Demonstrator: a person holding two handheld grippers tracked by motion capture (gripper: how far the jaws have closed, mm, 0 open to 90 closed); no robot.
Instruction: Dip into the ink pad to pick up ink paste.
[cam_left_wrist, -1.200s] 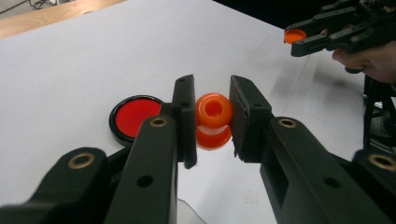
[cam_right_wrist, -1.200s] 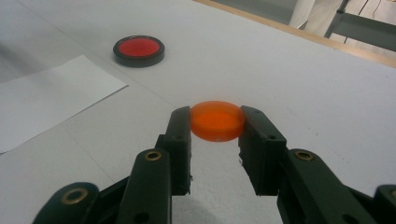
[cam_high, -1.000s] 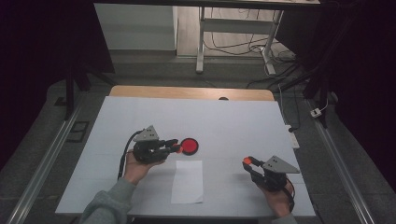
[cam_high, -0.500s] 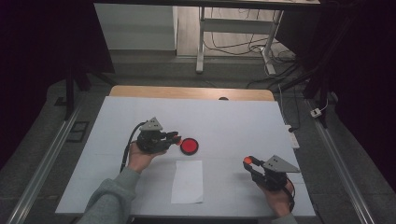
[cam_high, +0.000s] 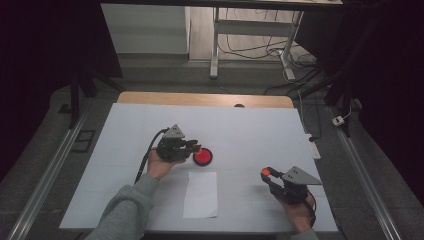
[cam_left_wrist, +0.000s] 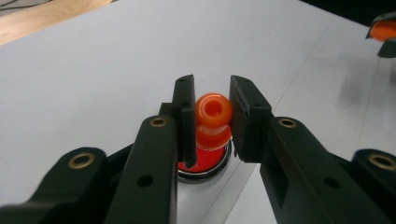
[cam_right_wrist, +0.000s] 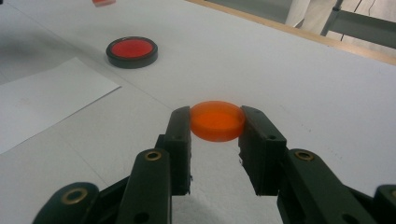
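My left gripper (cam_left_wrist: 212, 116) is shut on an orange knobbed piece (cam_left_wrist: 213, 109), pinched at its neck just over a round red pad (cam_left_wrist: 205, 161) in a dark rim. Whether the piece touches the pad I cannot tell. In the high view the left gripper (cam_high: 194, 146) sits at the far-left edge of the red pad (cam_high: 202, 156). My right gripper (cam_right_wrist: 215, 128) is shut on a flat orange disc (cam_right_wrist: 217, 121), held level just above the table. From above, the right gripper (cam_high: 266, 173) is at the near right.
A white sheet of paper (cam_high: 201, 194) lies on the white table (cam_high: 260, 130) just in front of the pad, between the two hands. In the right gripper view the paper (cam_right_wrist: 42, 100) and the red pad (cam_right_wrist: 131, 50) lie to the left. A wooden strip (cam_high: 200, 98) borders the far edge.
The left hand has moved away from the person and slightly right, bringing the orange knobbed piece over the red pad. The right hand has stayed put.
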